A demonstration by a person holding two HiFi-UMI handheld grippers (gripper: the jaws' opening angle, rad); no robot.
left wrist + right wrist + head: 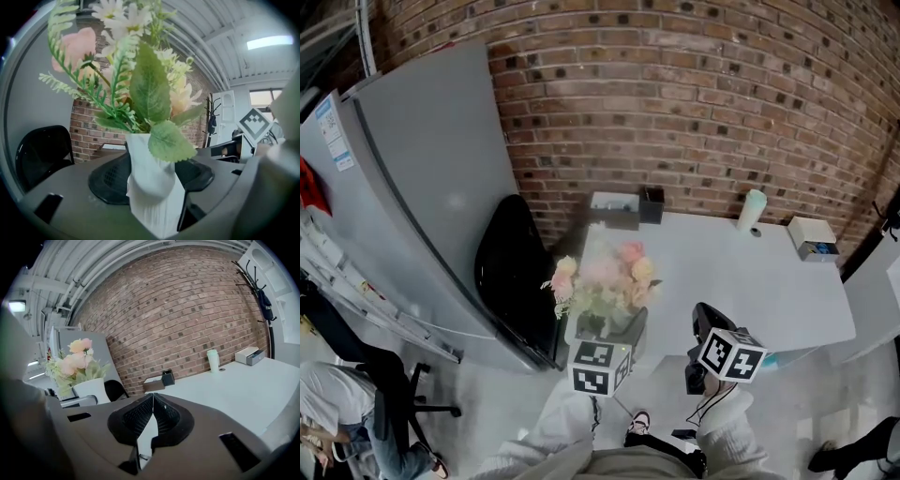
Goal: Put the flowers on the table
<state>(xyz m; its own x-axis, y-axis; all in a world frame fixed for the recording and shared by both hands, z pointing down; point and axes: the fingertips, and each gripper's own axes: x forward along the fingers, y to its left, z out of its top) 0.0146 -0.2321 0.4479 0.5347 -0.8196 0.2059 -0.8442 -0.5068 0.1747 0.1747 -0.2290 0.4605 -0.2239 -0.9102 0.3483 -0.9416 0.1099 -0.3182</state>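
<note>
Left gripper (152,180) clamps 1 flower vase (153,206); right gripper (152,404) closed, empty.

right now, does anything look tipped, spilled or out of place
Nothing stands out. The white vase of flowers is upright in the left gripper, and the cup on the table stands upright too.

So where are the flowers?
In the head view, the flowers sit in a white vase held by the left hand-held gripper, at the near left corner of the table, beside the chair.
</note>
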